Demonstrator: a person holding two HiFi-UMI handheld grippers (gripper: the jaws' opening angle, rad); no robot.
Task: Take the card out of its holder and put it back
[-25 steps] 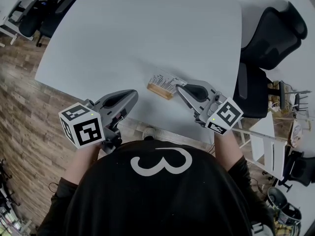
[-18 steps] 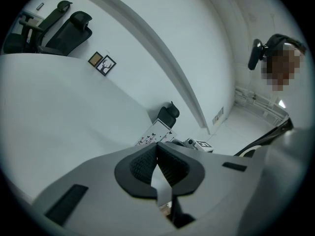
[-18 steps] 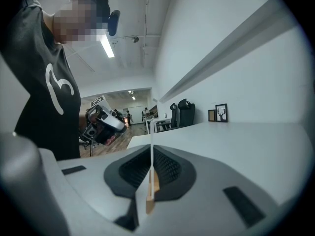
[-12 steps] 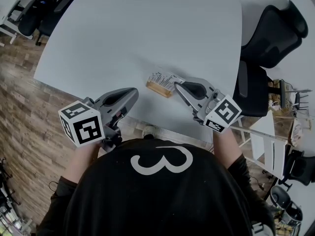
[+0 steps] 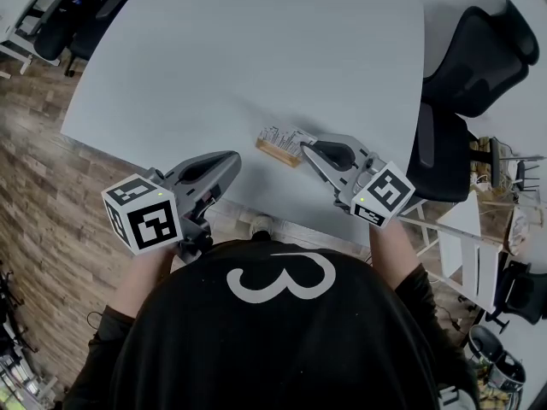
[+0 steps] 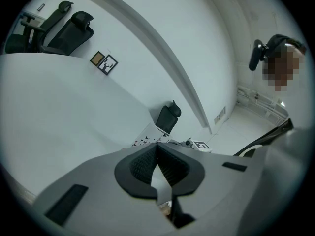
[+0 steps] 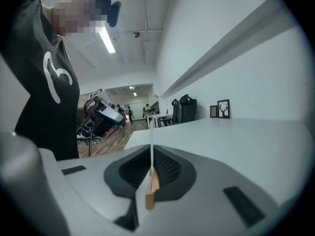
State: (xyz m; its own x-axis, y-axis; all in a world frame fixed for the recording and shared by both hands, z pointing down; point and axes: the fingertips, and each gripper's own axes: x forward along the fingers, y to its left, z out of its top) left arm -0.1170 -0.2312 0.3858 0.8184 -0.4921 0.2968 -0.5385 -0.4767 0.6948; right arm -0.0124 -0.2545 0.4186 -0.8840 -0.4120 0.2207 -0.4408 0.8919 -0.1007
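Note:
A small wooden holder point(image 5: 278, 153) lies near the front edge of the white table point(image 5: 256, 49), with a white printed card point(image 5: 282, 136) standing in it. My right gripper point(image 5: 302, 148) reaches the card from the right and is shut on the card's end. In the right gripper view the card point(image 7: 151, 146) shows edge-on between the pads, rising from the holder point(image 7: 152, 187). My left gripper point(image 5: 232, 159) hovers at the table's front edge, left of the holder, shut with nothing in it. The left gripper view shows the card point(image 6: 146, 138) ahead of its closed jaws.
Black office chairs point(image 5: 479, 54) stand close to the table's right side, and more chairs point(image 5: 73, 24) at its far left corner. Wooden floor point(image 5: 34, 186) lies to the left. Two small framed pictures point(image 6: 104, 63) stand at the table's far edge.
The right gripper has edged slightly up the picture at the card's end. The left gripper has stayed put.

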